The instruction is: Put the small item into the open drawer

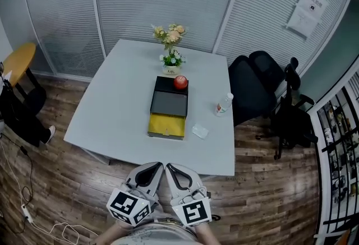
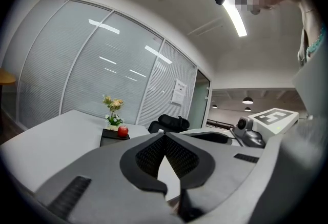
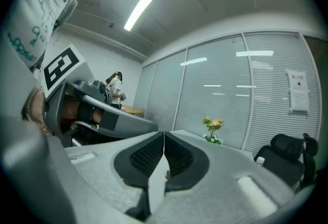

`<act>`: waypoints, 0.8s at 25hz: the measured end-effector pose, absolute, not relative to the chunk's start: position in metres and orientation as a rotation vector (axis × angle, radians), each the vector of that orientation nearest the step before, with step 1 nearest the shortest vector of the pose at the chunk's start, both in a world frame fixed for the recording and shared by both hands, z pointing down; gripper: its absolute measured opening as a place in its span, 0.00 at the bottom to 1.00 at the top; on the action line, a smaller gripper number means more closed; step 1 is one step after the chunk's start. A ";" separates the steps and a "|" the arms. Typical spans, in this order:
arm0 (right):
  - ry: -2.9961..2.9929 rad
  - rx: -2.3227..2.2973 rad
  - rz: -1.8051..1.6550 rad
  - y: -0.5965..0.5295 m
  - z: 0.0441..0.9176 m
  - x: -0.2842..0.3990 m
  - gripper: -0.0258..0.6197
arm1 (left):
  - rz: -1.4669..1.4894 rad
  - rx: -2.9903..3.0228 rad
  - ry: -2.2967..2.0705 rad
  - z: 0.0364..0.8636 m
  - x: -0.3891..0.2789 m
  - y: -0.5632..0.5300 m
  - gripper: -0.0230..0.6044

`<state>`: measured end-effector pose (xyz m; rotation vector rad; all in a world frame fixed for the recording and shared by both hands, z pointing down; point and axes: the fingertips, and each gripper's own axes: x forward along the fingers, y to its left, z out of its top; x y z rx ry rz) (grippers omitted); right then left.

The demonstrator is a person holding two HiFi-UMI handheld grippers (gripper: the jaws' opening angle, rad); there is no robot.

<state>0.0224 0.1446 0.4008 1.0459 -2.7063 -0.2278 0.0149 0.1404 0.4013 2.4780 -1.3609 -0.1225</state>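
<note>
round table: yellow top [image 1: 19, 61], far left of the head view, off on the wood floor, well apart from the counter
counter: white [image 1: 112, 109], centre of the head view, carries everything below
left gripper: [image 1: 151, 166] bottom centre of the head view, short of the counter's near edge, marker cube toward the person; in the left gripper view [image 2: 164, 138] the jaws are pressed together at the tips, nothing between them, pointing toward the counter
drawer box: dark, flat [image 1: 170, 102], mid-counter, long side running away from the person
open drawer: yellow [image 1: 166, 125], pulled out of the box's near end, looks empty inside
flowers: small pot of pale blooms [image 1: 171, 47], just behind the box at the far side of the counter; also seen in the left gripper view [image 2: 113, 110]
right gripper: [image 1: 175, 167] bottom centre, just beside the left one; in the right gripper view [image 3: 164, 136] the jaws are pressed together, holding nothing
apple: red [image 1: 180, 82], on top of the box at its far right corner
small item: pale little packet [image 1: 200, 130], lying on the counter just right of the open drawer's front, not touching it, not in the drawer
bottle: clear with a white cap [image 1: 224, 103], right part of the counter, near the edge
chairs: black office chairs [image 1: 258, 84], right of the counter
notice: white sheet [image 1: 307, 9] on the blinds, upper right
</note>
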 end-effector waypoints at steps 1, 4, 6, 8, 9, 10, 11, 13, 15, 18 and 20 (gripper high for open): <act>-2.706 1.052 -0.228 0.142 0.401 0.019 0.05 | -0.123 2.480 -1.355 0.402 0.012 0.138 0.03; -2.701 1.069 -0.221 0.136 0.403 0.012 0.05 | -0.117 2.487 -1.341 0.404 0.005 0.130 0.03; -2.697 1.080 -0.220 0.132 0.404 0.007 0.04 | -0.114 2.490 -1.325 0.406 0.001 0.127 0.03; -2.694 1.092 -0.205 0.129 0.407 0.004 0.05 | -0.112 2.492 -1.316 0.408 -0.004 0.125 0.03; -2.690 1.096 -0.198 0.128 0.408 0.002 0.04 | -0.109 2.493 -1.316 0.409 -0.007 0.124 0.03; -2.684 1.096 -0.194 0.126 0.409 0.000 0.05 | -0.109 2.492 -1.319 0.409 -0.010 0.123 0.03; -2.677 1.093 -0.194 0.125 0.410 -0.002 0.04 | -0.111 2.487 -1.322 0.409 -0.013 0.122 0.03; -2.666 1.083 -0.200 0.123 0.410 -0.006 0.05 | -0.122 2.478 -1.327 0.407 -0.018 0.120 0.03; -2.660 1.078 -0.203 0.123 0.410 -0.007 0.05 | -0.123 2.476 -1.331 0.404 -0.021 0.119 0.03; -2.657 1.078 -0.193 0.121 0.413 -0.009 0.05 | -0.101 2.472 -1.334 0.411 -0.025 0.118 0.03; -2.660 1.069 -0.185 0.120 0.416 -0.012 0.04 | -0.101 2.452 -1.340 0.415 -0.030 0.117 0.03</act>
